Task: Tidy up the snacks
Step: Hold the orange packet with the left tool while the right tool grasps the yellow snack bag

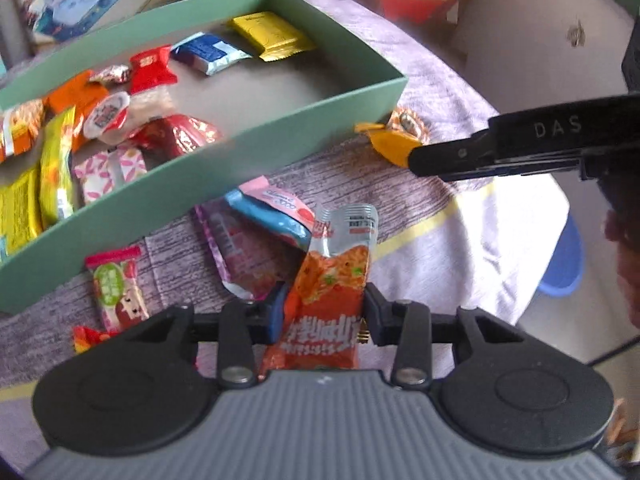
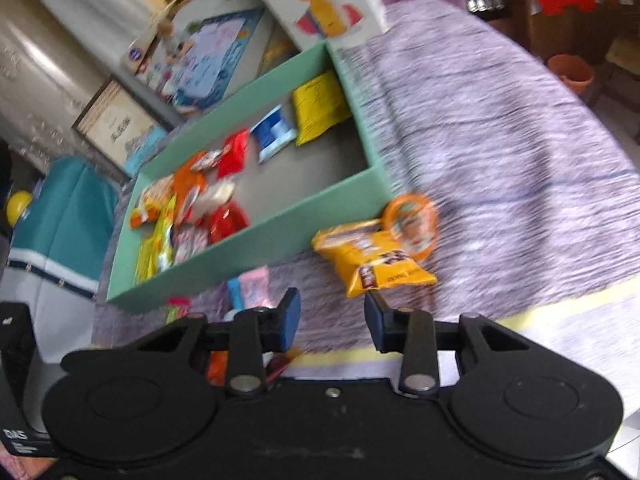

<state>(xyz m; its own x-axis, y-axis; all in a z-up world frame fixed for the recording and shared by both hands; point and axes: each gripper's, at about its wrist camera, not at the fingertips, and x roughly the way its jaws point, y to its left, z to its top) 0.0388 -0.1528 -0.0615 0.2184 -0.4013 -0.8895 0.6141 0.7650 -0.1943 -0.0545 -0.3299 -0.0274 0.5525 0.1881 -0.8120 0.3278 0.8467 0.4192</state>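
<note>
While many packets already lay inside the green box (image 1: 256, 136), crowded at its left end with a red packet (image 1: 152, 66), a blue one (image 1: 208, 53) and a yellow one (image 1: 272, 36) spaced along the back, the sorting looked perhaps two-thirds done. Still loose on the purple cloth (image 1: 344, 168), from left to right, were a pink-and-green sweet (image 1: 116, 284), a purple pouch (image 1: 240, 248) under a blue-and-pink packet (image 1: 276, 212), and, by the box's right corner, a yellow bag (image 2: 370, 258) touching an orange round pack (image 2: 412, 222). The left gripper (image 1: 324, 312) was clenched on an orange noodle-snack packet (image 1: 332, 280), lifted clear in front of the box. The right gripper (image 2: 332, 320) was released, jaws apart, just short of the yellow bag. "DAS" was readable on the right tool's arm; the packets' print was too blurred to read.
</note>
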